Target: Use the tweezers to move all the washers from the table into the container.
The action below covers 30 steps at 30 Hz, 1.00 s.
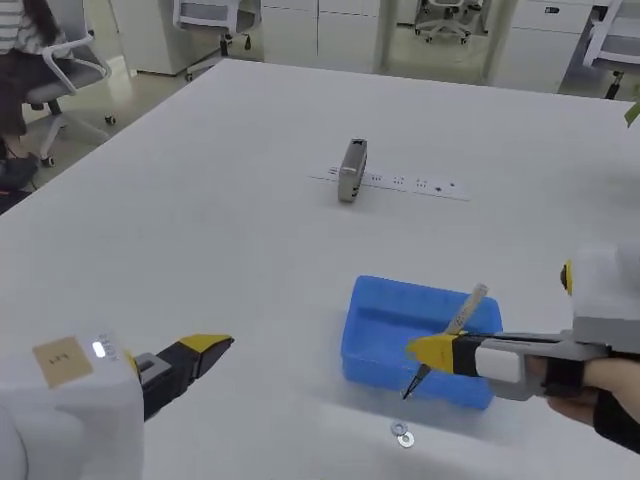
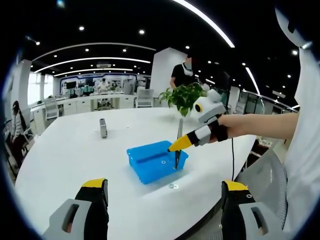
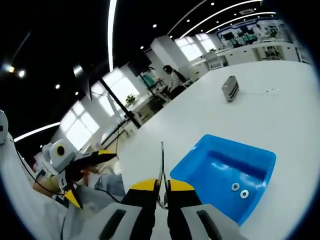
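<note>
A blue container [image 1: 380, 345] stands on the white table near its front edge. Two washers [image 3: 239, 190] lie inside it. Just in front of the container, two washers [image 1: 402, 434] rest on the table, touching each other. My right gripper [image 1: 425, 350] is shut on metal tweezers [image 1: 462, 315], and the tweezers' tips hang by the container's front wall, above the table washers. My left gripper [image 1: 205, 352] hovers at the lower left, well away from the container. Its jaws stand wide apart in the left gripper view [image 2: 165, 210], with nothing between them.
A small grey device [image 1: 352, 170] stands mid-table beside a flat white strip [image 1: 410, 184]. Office chairs [image 1: 60, 75] and a seated person are beyond the left table edge. A potted plant [image 2: 182, 97] stands past the container in the left gripper view.
</note>
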### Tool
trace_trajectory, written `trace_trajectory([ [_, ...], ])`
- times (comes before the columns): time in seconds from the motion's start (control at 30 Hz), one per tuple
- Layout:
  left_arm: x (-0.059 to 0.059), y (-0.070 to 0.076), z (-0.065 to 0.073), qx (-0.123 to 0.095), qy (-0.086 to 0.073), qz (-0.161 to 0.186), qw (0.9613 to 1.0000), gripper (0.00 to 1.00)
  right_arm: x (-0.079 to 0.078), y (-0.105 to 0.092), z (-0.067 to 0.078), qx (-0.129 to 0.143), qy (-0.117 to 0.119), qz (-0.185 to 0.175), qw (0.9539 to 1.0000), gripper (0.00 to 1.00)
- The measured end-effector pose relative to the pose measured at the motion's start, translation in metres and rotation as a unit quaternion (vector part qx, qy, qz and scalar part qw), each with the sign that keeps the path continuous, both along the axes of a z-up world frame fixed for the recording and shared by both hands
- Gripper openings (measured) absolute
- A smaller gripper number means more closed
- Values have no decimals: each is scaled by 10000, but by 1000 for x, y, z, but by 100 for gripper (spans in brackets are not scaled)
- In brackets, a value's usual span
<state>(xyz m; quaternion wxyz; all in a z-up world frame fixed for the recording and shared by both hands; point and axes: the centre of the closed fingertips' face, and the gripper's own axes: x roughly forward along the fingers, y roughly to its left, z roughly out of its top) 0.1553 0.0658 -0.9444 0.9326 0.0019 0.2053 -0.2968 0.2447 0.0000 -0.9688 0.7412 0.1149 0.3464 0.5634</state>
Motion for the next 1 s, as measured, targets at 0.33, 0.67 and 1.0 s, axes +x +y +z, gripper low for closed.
trace_trajectory([
  [0.33,0,0,1,12,-16,-11,10000,96,24,-7,0,21,62,-296,9995,4],
  [0.67,0,-1,1,20,-13,-39,10000,96,42,-9,-6,-83,18,-484,9988,4],
  [1.0,5,-2,2,14,-1,-155,9999,96,54,-11,-17,-298,-34,-644,9975,4],
])
